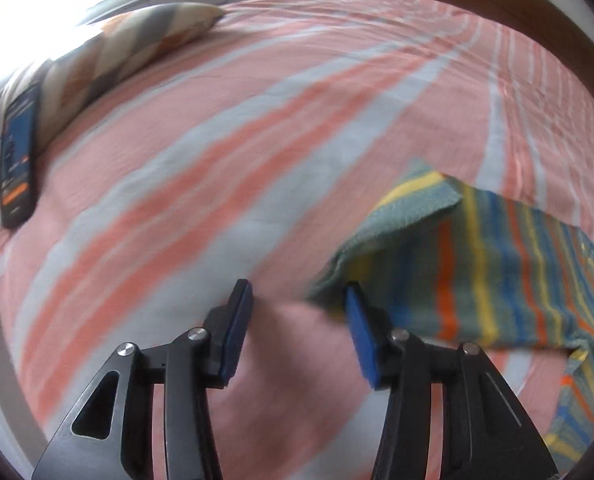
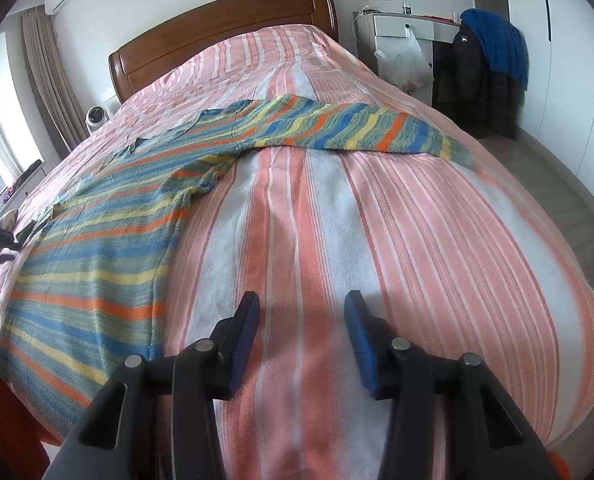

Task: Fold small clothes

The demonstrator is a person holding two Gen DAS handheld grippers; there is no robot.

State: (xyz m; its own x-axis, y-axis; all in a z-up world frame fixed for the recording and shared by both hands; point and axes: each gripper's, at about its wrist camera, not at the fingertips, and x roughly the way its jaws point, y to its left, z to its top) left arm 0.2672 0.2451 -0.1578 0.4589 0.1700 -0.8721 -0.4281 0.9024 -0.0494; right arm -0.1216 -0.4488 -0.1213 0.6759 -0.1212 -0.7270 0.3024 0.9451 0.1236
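Note:
A small striped knit sweater (image 2: 97, 248), in blue, green, yellow and orange, lies flat on the pink-and-white striped bedspread (image 2: 337, 220). One sleeve (image 2: 357, 128) stretches out to the right. In the left wrist view the other sleeve (image 1: 477, 264) lies at the right, its cuff end folded over. My left gripper (image 1: 299, 296) is open and empty, just above the bedspread, its right finger at the sleeve's edge. My right gripper (image 2: 301, 304) is open and empty over bare bedspread, to the right of the sweater's body.
A patterned pillow (image 1: 109, 64) and a dark phone (image 1: 19, 152) lie at the bed's left side. A wooden headboard (image 2: 225, 36) is at the far end. A white fan (image 2: 96, 117) stands left of the bed; a chair with jackets (image 2: 485, 68) is at the right.

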